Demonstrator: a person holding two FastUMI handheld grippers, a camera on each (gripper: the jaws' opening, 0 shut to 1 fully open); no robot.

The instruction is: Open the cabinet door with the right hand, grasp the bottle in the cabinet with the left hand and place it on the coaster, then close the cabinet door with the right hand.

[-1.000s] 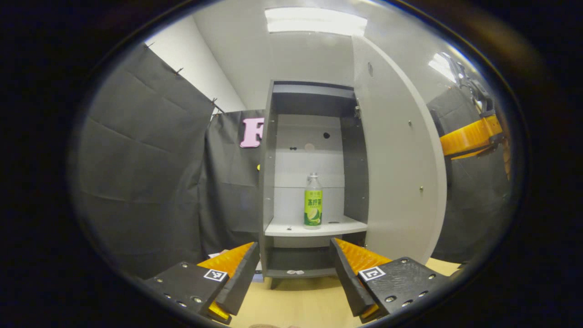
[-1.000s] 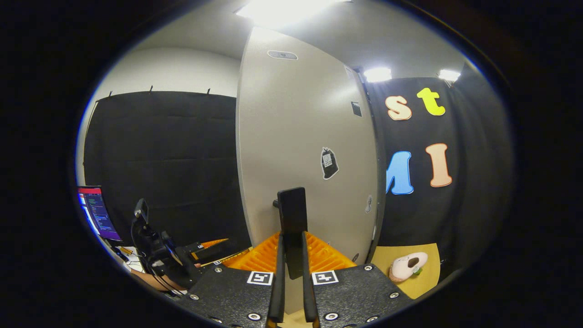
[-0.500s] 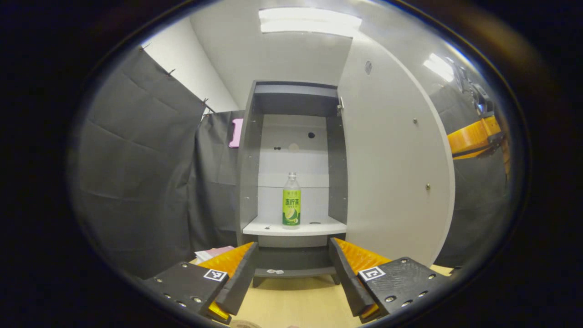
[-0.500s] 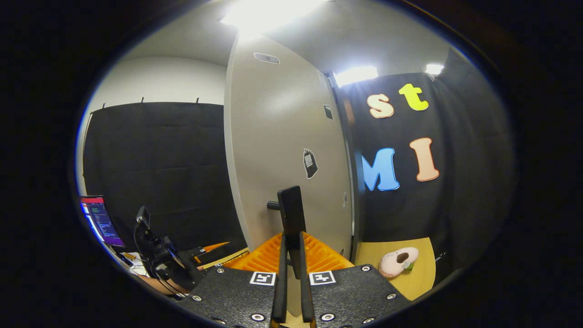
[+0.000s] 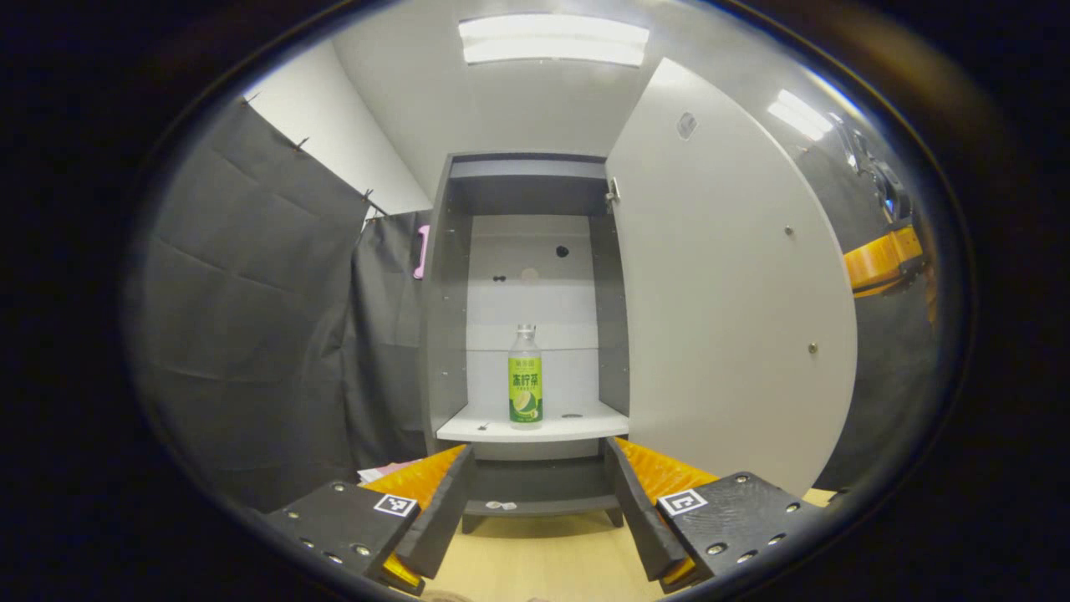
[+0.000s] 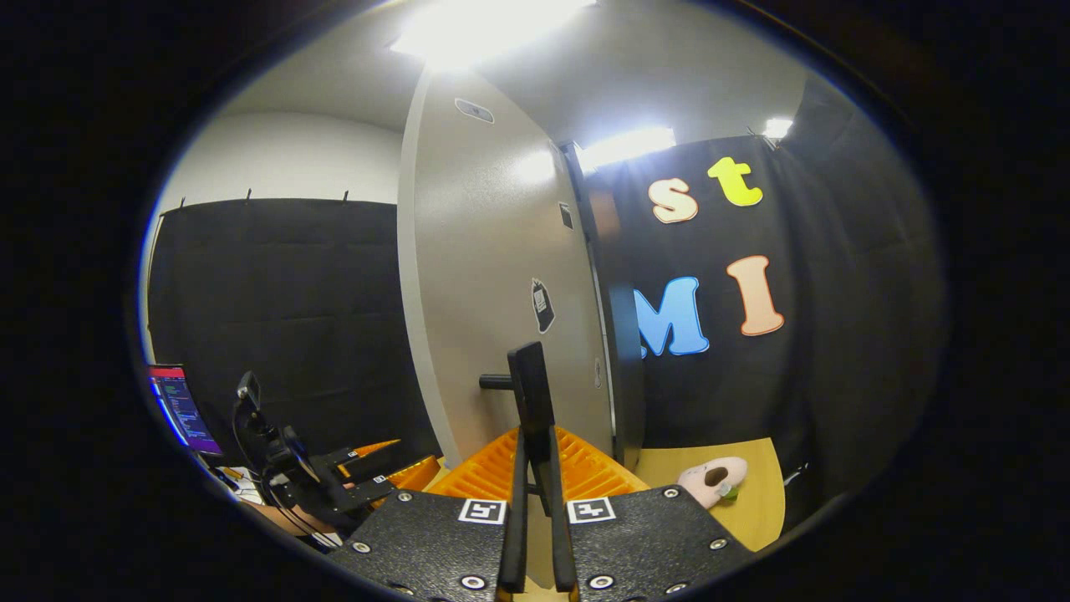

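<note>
The jaws of the left gripper (image 5: 539, 510) stand wide apart with nothing between them, held level just above the table (image 5: 543, 560) and aimed straight into the cabinet (image 5: 522, 293). The jaws of the right gripper (image 6: 535, 493) are clamped tight on the black door handle (image 6: 531, 389), which stands upright between them. Beyond them, in the right gripper view, the cabinet door (image 6: 485, 276) is seen nearly edge-on. In the left gripper view the door (image 5: 727, 301) hangs swung out to the right. Farther in, the bottle (image 5: 525, 376) stands upright on the white shelf (image 5: 531, 428), near its middle.
</note>
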